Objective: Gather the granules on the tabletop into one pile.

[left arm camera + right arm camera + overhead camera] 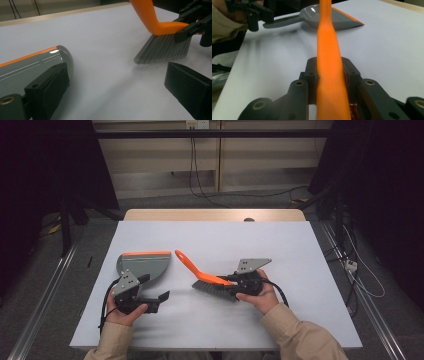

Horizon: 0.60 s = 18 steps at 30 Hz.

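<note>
At the middle of the high view, the right gripper [235, 282] is clamped on the orange brush [207, 280], bristles on the white table [280, 320]. At lower left, the left gripper [150, 295], jaws apart, lies over the grey dustpan [145, 265] handle. Both forearms enter from the bottom edge.

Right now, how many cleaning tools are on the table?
2: a grey dustpan at the left gripper, and an orange brush clamped in the right gripper.

Beige long sleeves [300, 335]; two black angular plastic grippers [141, 301] [235, 282], grey three-cornered plates [252, 264], black trailing cables [281, 292], brass-ringed screw holes.
</note>
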Each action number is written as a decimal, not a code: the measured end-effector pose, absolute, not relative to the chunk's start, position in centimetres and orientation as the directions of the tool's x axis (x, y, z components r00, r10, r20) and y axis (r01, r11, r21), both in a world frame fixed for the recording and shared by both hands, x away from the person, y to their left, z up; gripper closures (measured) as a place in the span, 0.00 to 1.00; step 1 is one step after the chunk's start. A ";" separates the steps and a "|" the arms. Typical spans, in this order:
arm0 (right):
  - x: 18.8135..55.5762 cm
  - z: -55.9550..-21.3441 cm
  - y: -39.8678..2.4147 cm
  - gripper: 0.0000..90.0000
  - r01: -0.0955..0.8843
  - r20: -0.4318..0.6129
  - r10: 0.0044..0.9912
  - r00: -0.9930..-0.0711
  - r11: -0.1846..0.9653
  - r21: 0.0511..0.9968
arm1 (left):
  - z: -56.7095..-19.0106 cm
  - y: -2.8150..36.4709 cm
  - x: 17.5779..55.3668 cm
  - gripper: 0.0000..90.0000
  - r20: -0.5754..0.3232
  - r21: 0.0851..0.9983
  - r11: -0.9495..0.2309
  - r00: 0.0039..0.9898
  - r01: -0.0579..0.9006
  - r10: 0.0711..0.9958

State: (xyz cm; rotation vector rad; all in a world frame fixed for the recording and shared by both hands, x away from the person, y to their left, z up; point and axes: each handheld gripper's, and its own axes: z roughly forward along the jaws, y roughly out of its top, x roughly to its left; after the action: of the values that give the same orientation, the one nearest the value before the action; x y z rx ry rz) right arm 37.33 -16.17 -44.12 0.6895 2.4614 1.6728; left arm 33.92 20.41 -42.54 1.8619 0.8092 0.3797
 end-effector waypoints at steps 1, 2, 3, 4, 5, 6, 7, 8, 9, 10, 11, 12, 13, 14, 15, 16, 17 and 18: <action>37.4 -44.0 -16.1 0.79 0.314 0.176 0.413 -0.894 0.294 0.903 | -42.5 20.4 33.9 0.06 -0.100 0.900 -0.249 0.724 0.358 0.682; 37.4 -43.9 -16.1 0.79 0.316 0.182 0.412 -0.893 0.285 0.905 | -42.5 20.4 33.9 0.06 -0.098 0.900 -0.251 0.724 0.357 0.683; 37.4 -43.9 -16.1 0.79 0.322 0.189 0.417 -0.889 0.277 0.905 | -42.5 20.4 33.9 0.06 -0.098 0.900 -0.250 0.725 0.357 0.682; 37.3 -43.8 -16.2 0.79 0.326 0.194 0.425 -0.884 0.266 0.907 | -42.5 20.4 33.9 0.06 -0.098 0.900 -0.250 0.725 0.357 0.682; 37.3 -43.7 -16.3 0.79 0.337 0.206 0.432 -0.878 0.253 0.907 | -42.5 20.4 33.8 0.06 -0.098 0.900 -0.250 0.725 0.357 0.682; 37.2 -43.5 -16.4 0.79 0.353 0.219 0.454 -0.864 0.235 0.906 | -42.5 20.4 33.8 0.06 -0.097 0.900 -0.250 0.726 0.355 0.681; 37.0 -43.1 -16.6 0.79 0.360 0.222 0.478 -0.850 0.219 0.907 | -42.5 20.4 33.8 0.06 -0.096 0.901 -0.251 0.727 0.353 0.680; 36.8 -42.7 -16.7 0.79 0.353 0.212 0.495 -0.842 0.211 0.911 | -42.4 20.4 33.8 0.06 -0.097 0.902 -0.249 0.727 0.353 0.680; 36.6 -42.3 -17.0 0.79 0.346 0.198 0.523 -0.829 0.200 0.917 | -42.4 20.5 33.8 0.06 -0.096 0.903 -0.249 0.727 0.351 0.680; 36.4 -41.9 -17.3 0.79 0.347 0.197 0.549 -0.812 0.184 0.920 | -42.3 20.5 33.8 0.06 -0.096 0.903 -0.249 0.727 0.351 0.679; 36.3 -41.5 -17.6 0.79 0.354 0.198 0.577 -0.793 0.171 0.919 | -42.3 20.5 33.7 0.06 -0.094 0.903 -0.249 0.728 0.349 0.679; 36.2 -41.2 -17.9 0.79 0.349 0.181 0.604 -0.776 0.172 0.921 | -42.3 20.6 33.7 0.06 -0.096 0.904 -0.246 0.727 0.350 0.680; 36.1 -41.1 -18.1 0.79 0.347 0.171 0.622 -0.764 0.173 0.922 | -42.2 20.6 33.7 0.06 -0.097 0.905 -0.243 0.726 0.349 0.681; 36.0 -41.0 -18.5 0.79 0.361 0.175 0.647 -0.742 0.165 0.918 | -42.2 20.6 33.6 0.06 -0.096 0.906 -0.244 0.727 0.347 0.680; 36.0 -41.1 -18.7 0.79 0.361 0.171 0.653 -0.738 0.168 0.917 | -42.1 20.6 33.6 0.06 -0.095 0.907 -0.242 0.728 0.345 0.679; 36.0 -41.2 -19.0 0.79 0.351 0.156 0.648 -0.746 0.183 0.918 | -42.1 20.6 33.6 0.06 -0.093 0.908 -0.243 0.730 0.341 0.678; 35.9 -41.4 -19.2 0.79 0.354 0.149 0.656 -0.740 0.191 0.916 | -42.1 20.5 33.6 0.06 -0.092 0.908 -0.243 0.730 0.341 0.678; 35.9 -41.5 -19.4 0.79 0.359 0.143 0.669 -0.729 0.195 0.913 | -42.1 20.5 33.5 0.06 -0.095 0.909 -0.240 0.729 0.342 0.678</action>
State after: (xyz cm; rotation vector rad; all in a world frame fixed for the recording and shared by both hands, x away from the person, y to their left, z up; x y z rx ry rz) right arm 35.89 -19.35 -41.51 0.9754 2.1879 1.5459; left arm 33.53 20.52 -42.05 1.8479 0.7930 0.3878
